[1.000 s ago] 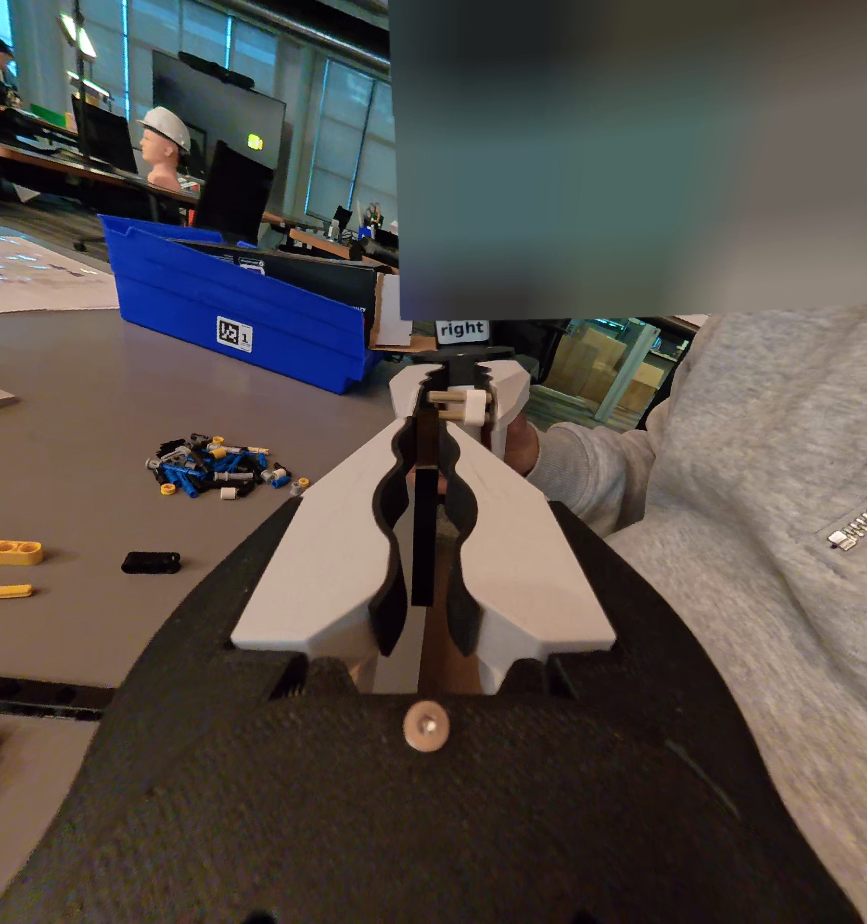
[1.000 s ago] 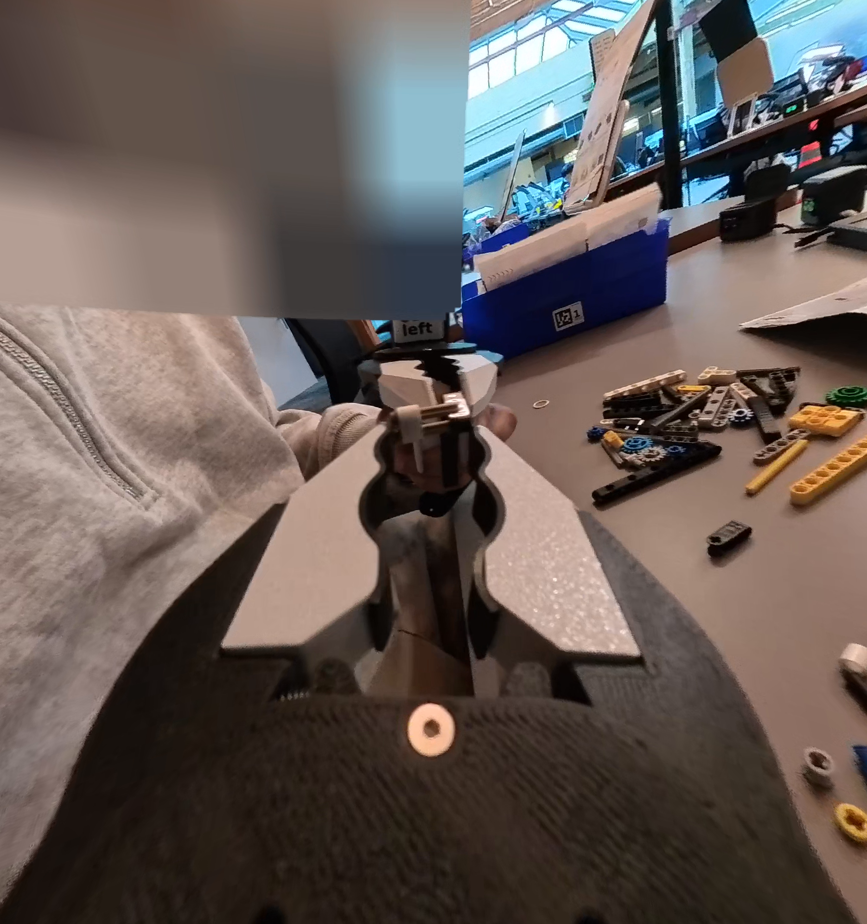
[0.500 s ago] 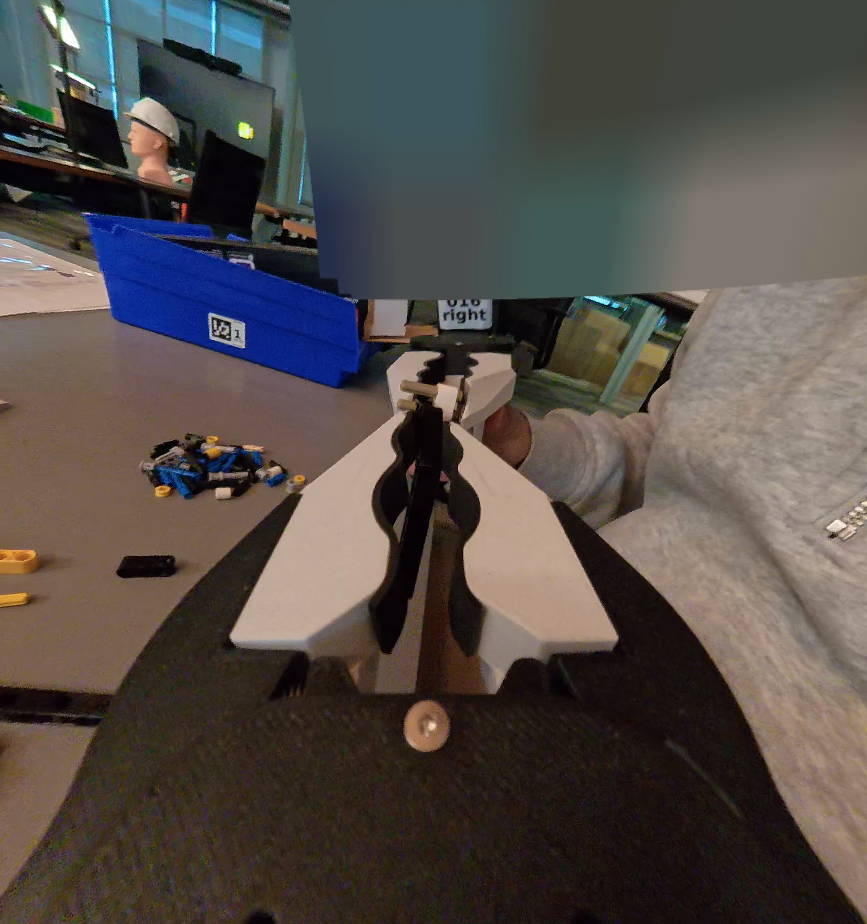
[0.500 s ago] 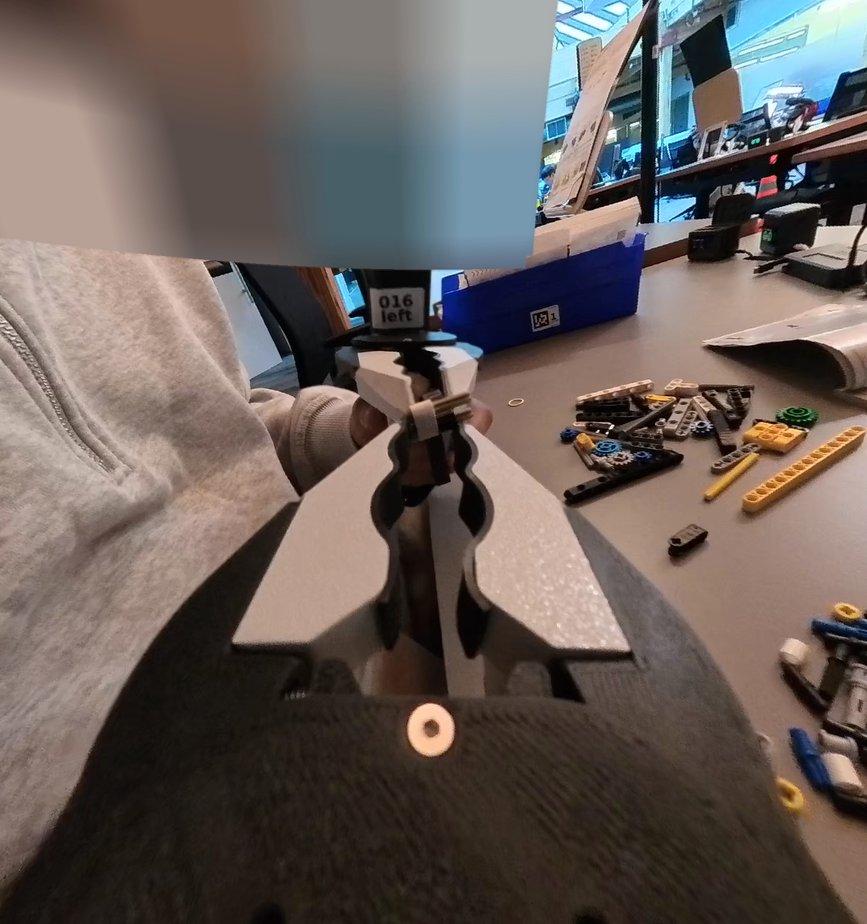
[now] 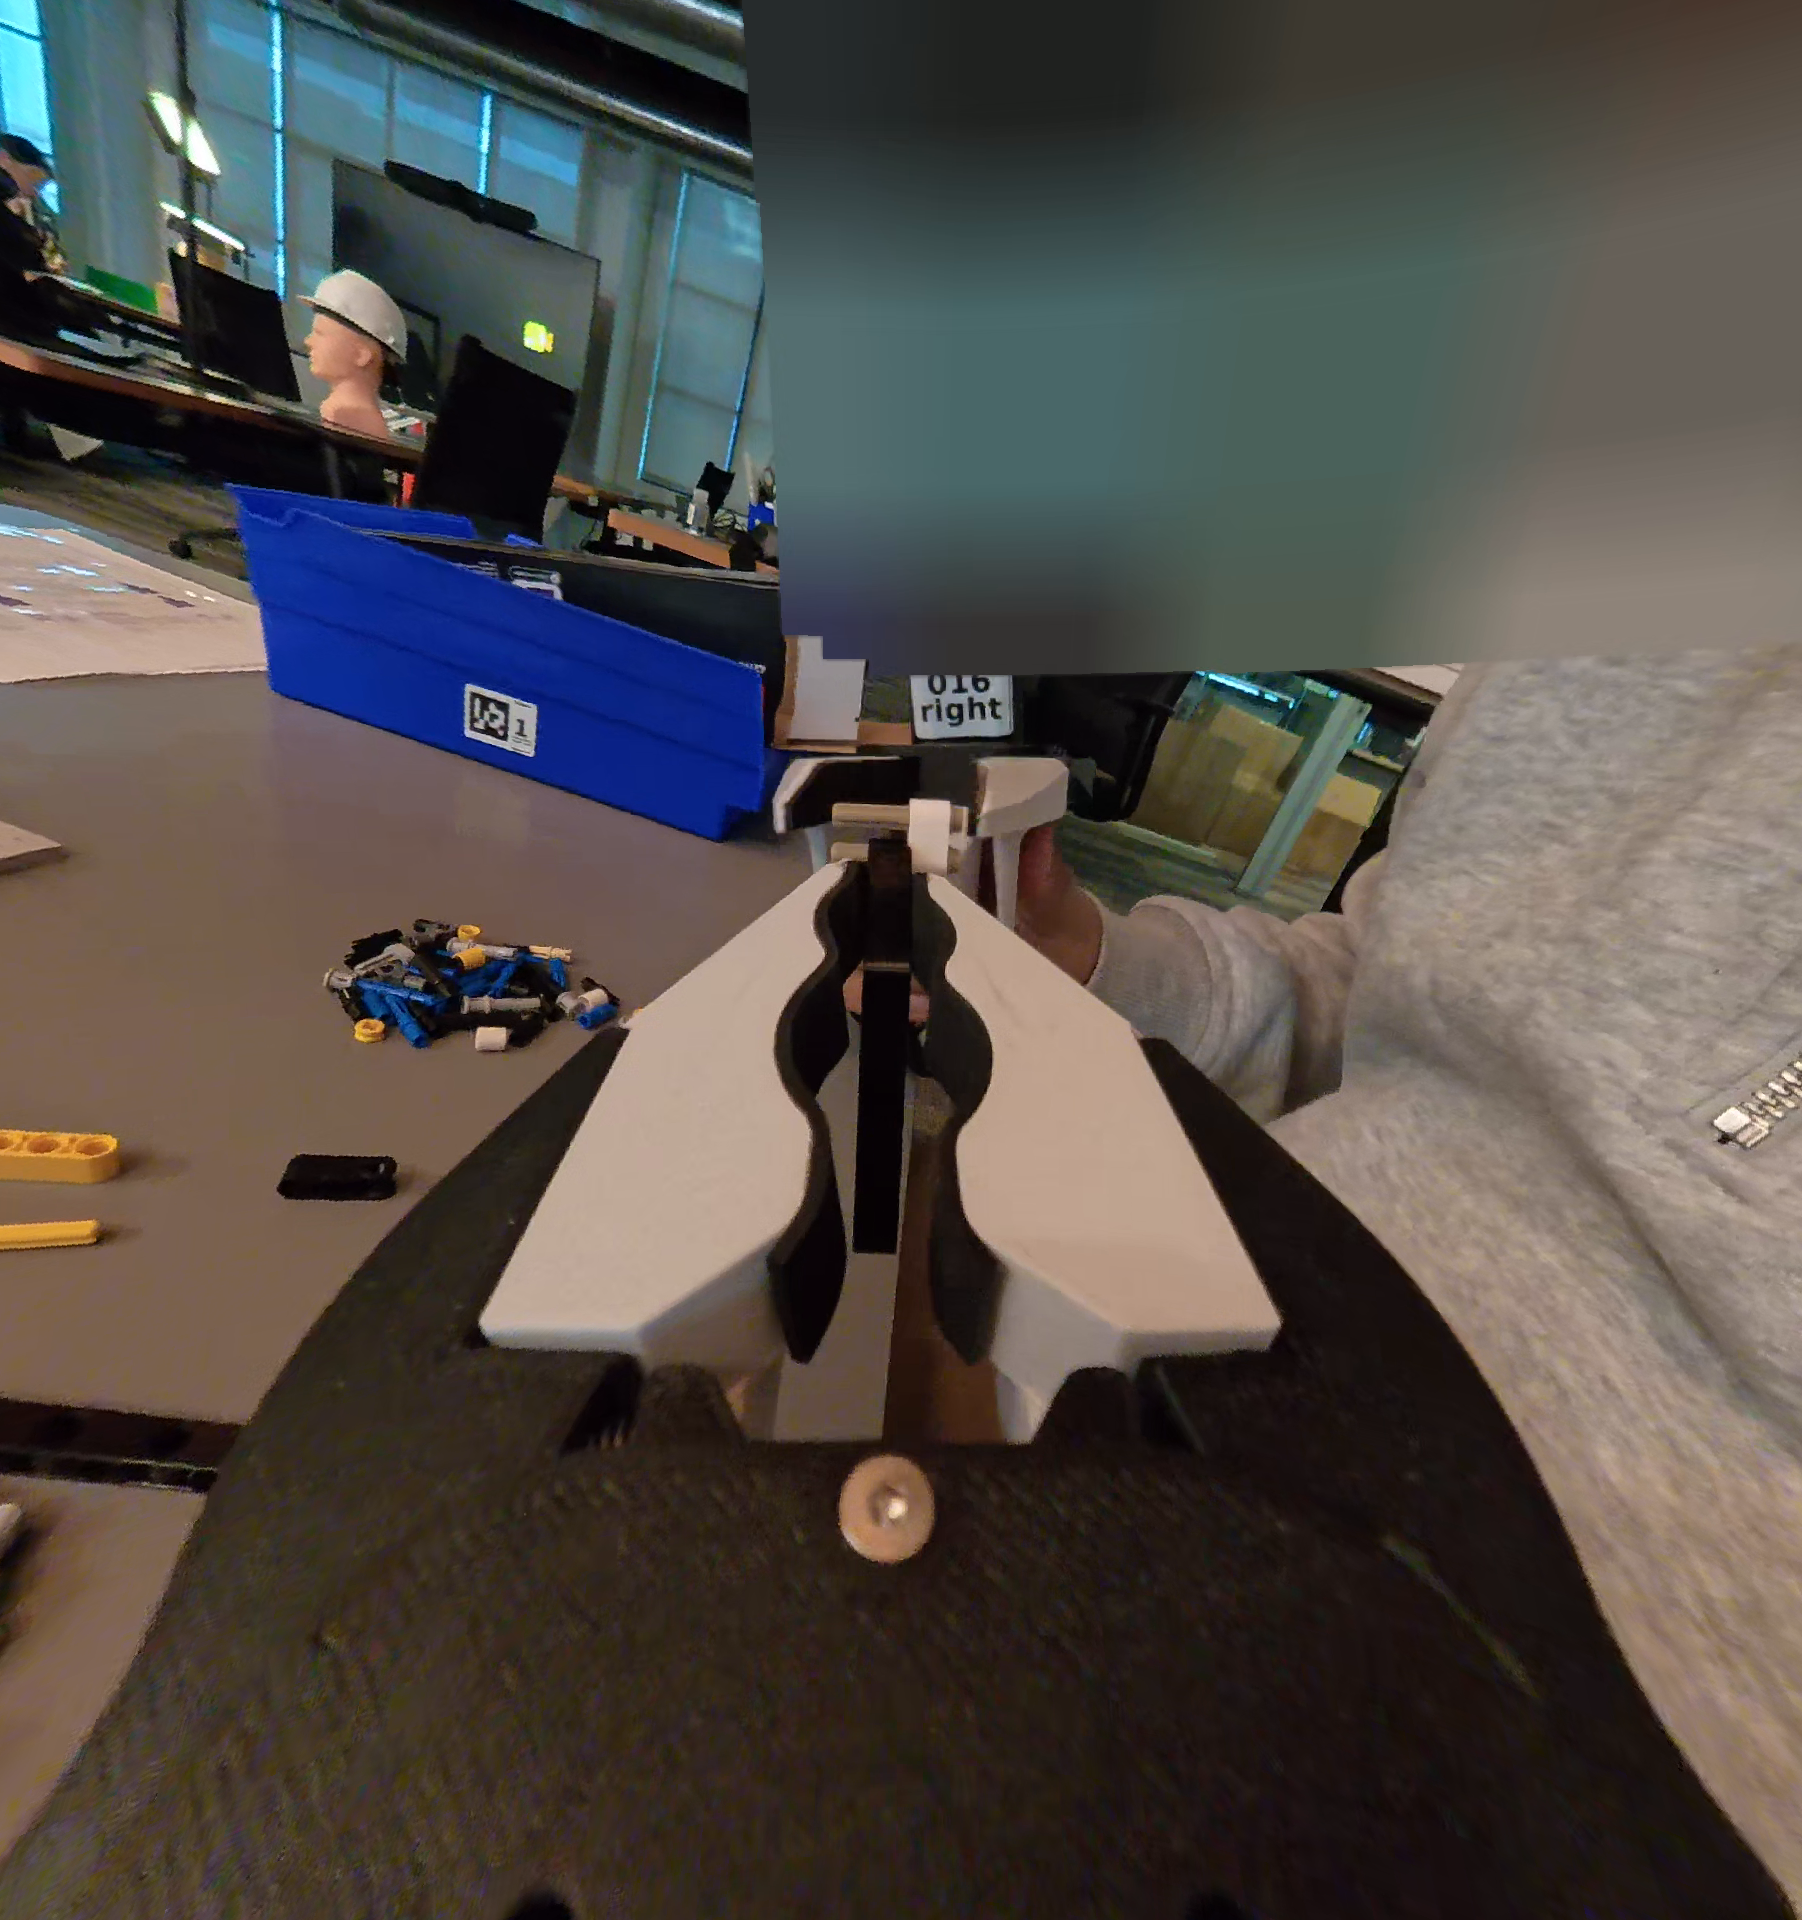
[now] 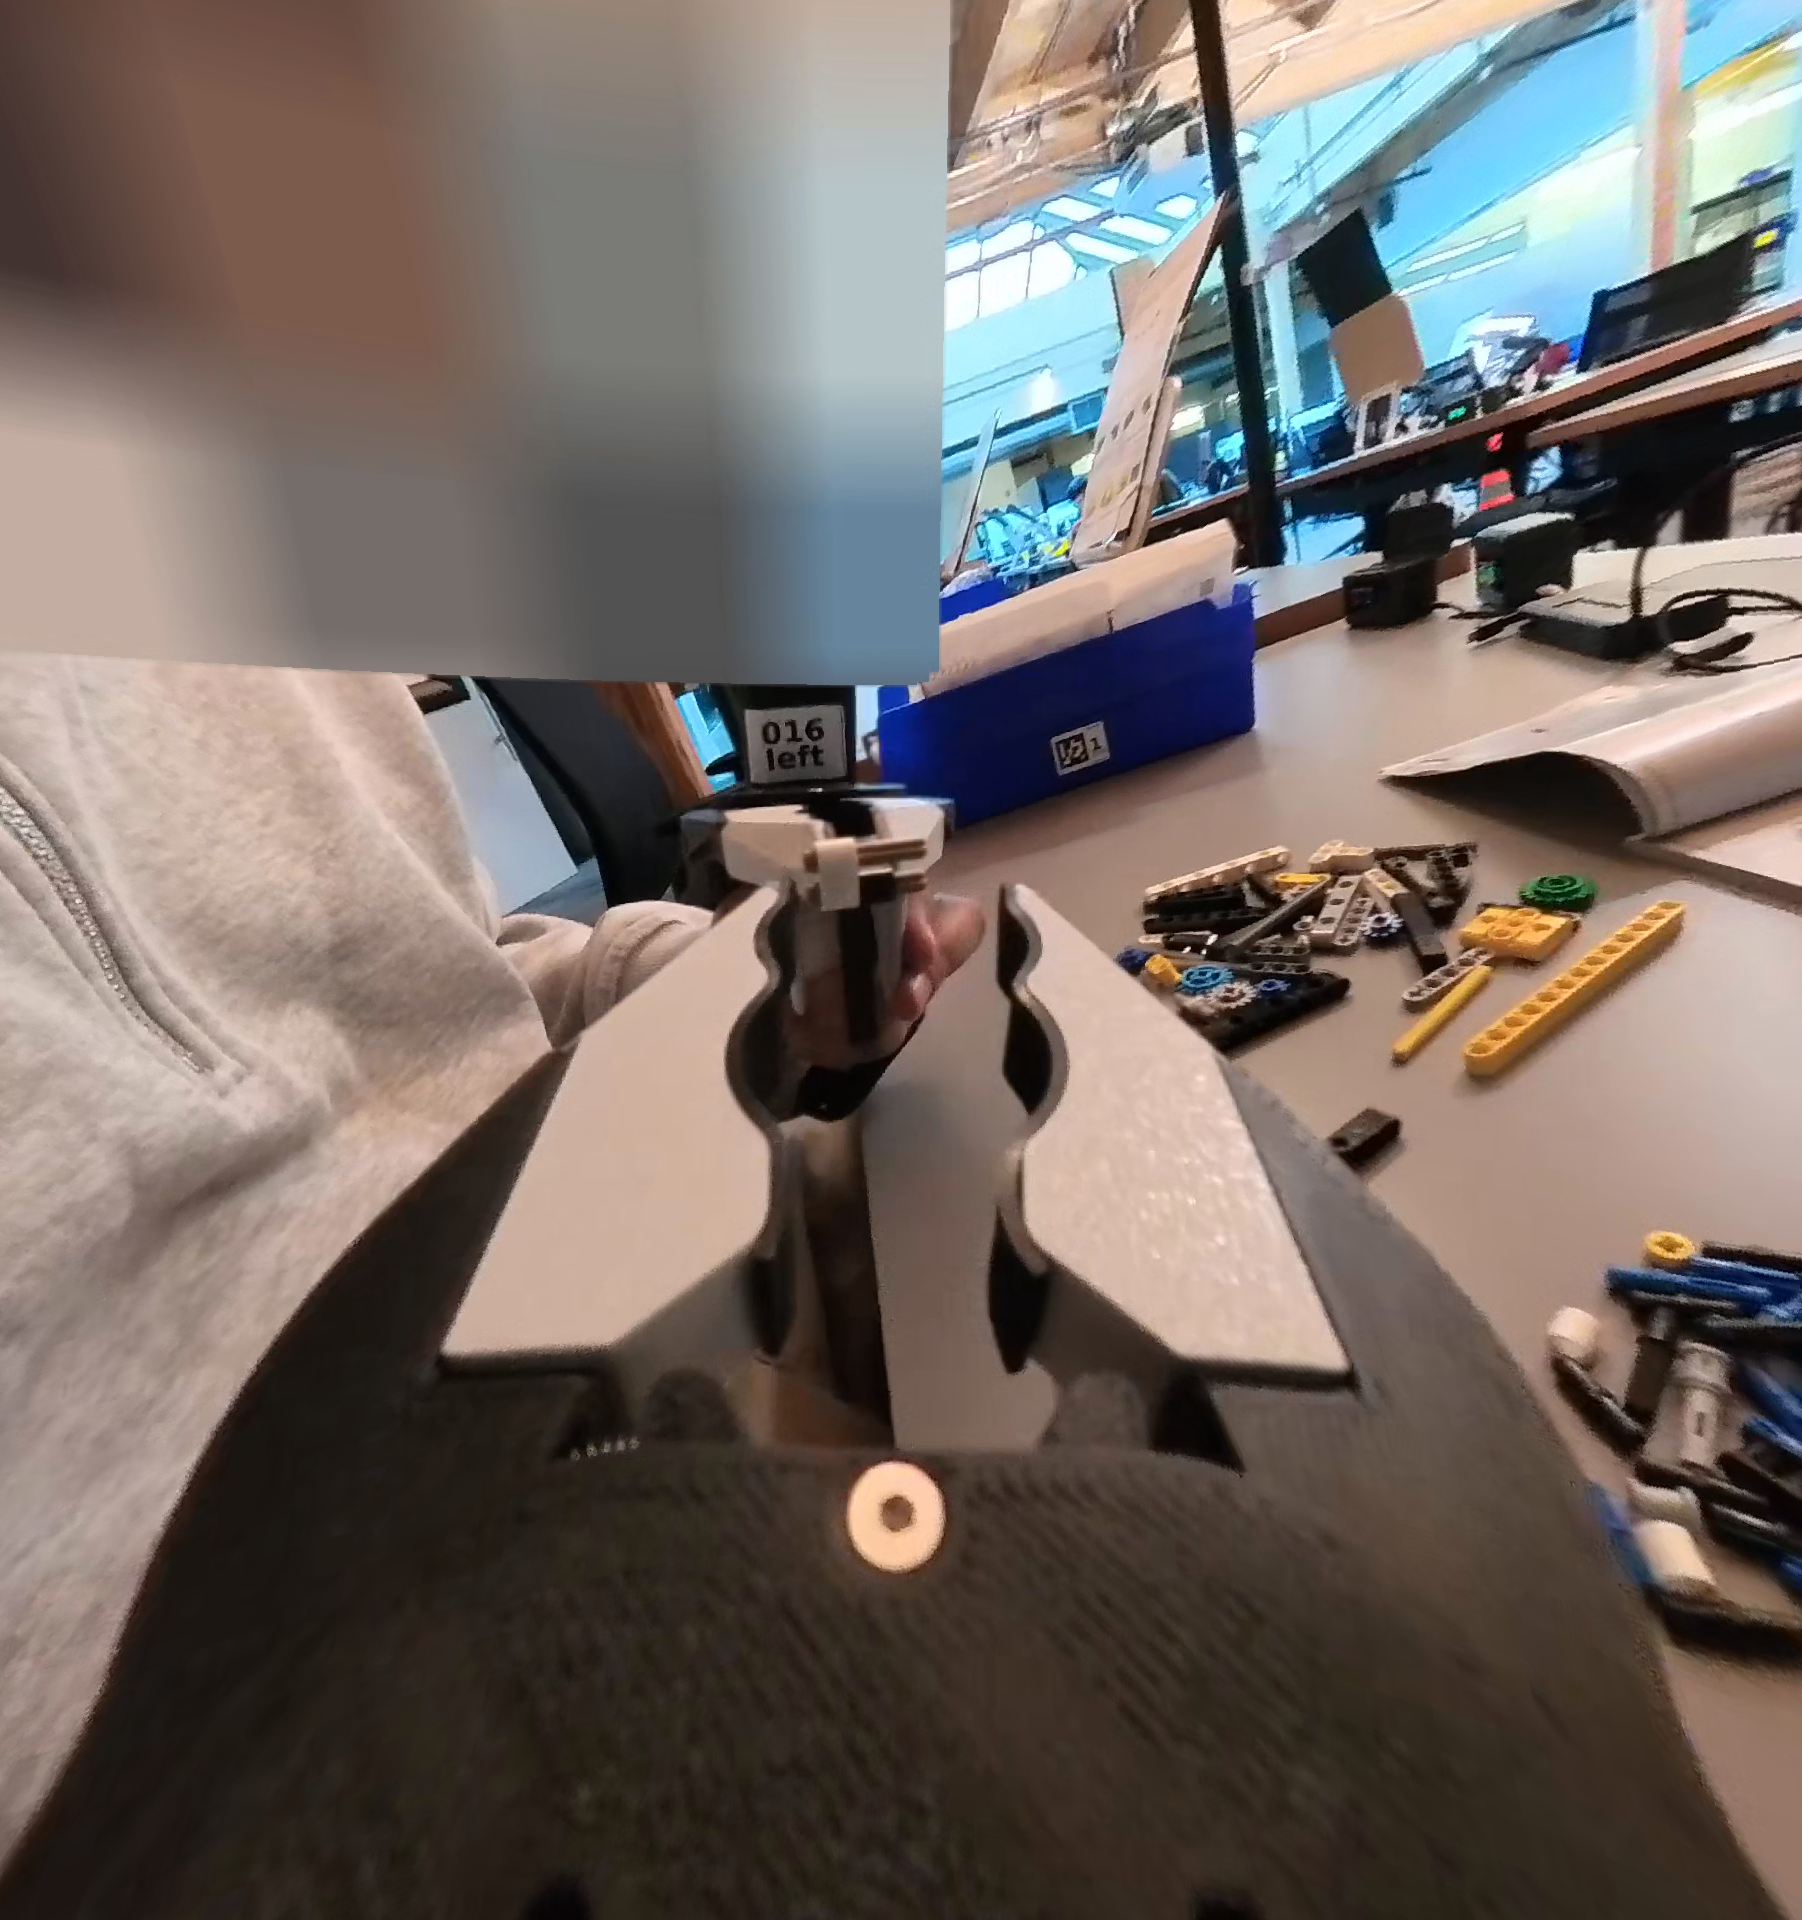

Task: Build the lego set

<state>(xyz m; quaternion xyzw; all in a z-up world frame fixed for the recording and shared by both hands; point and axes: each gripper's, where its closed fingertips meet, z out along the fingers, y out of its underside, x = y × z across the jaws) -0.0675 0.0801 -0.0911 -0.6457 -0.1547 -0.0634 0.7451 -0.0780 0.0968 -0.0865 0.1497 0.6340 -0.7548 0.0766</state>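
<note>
Left gripper (image 5: 881,883) clamping black beam (image 5: 879,1091) with pin (image 5: 902,826); right gripper (image 6: 881,925) spread, empty. Regrip squarely before pressing.

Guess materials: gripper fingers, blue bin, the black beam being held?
Fingers: likely 3D-printed plastic, matte white with faceted faces; black wavy inner pads, maybe rubber, unclear.
Blue bin: moulded plastic, slight sheen, ribbed wall.
Black beam clamped in the left gripper: hard smooth plastic, sharp straight edges.
Right gripper is open, same grainy printed look.
</note>
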